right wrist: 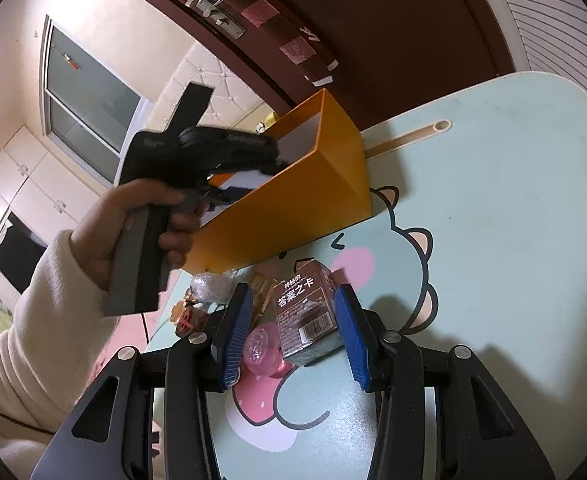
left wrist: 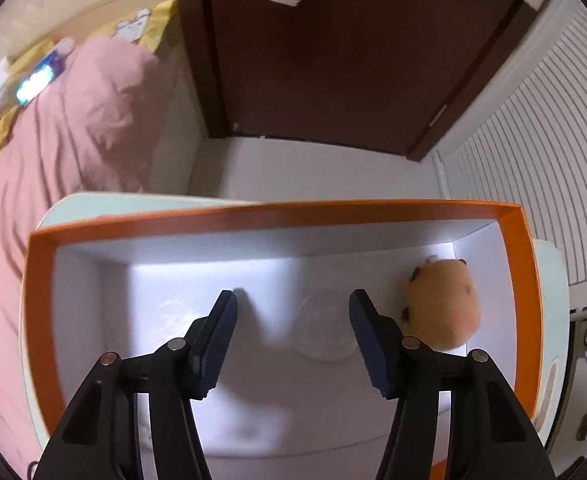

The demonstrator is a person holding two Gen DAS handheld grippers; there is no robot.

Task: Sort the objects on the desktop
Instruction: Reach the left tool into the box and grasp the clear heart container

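Left gripper (left wrist: 293,304): black arms with blue ribbed pads, pointing steeply down into the orange cardboard box with white lining (left wrist: 521,264). The jaws stand partly apart with nothing pressed between the pads; a pale, translucent round object (left wrist: 325,328), too blurred to identify, lies on the box floor below the gap. A tan plush toy with dark markings (left wrist: 443,304) rests in the box's right-hand corner, just beside the right pad.

Right gripper (right wrist: 293,320): same build, angled down over the pale blue tabletop printed with a cartoon animal (right wrist: 493,220). Its jaws are set narrow around a small brown card box with white lettering and a barcode (right wrist: 307,312); the right pad touches the box, while contact on the left side cannot be confirmed. A pink translucent round item (right wrist: 263,350) lies just beside the left pad. Further small clutter sits beyond, near the orange box. A hand in a cream sleeve (right wrist: 125,232) grips the other tool's handle at the box opening.
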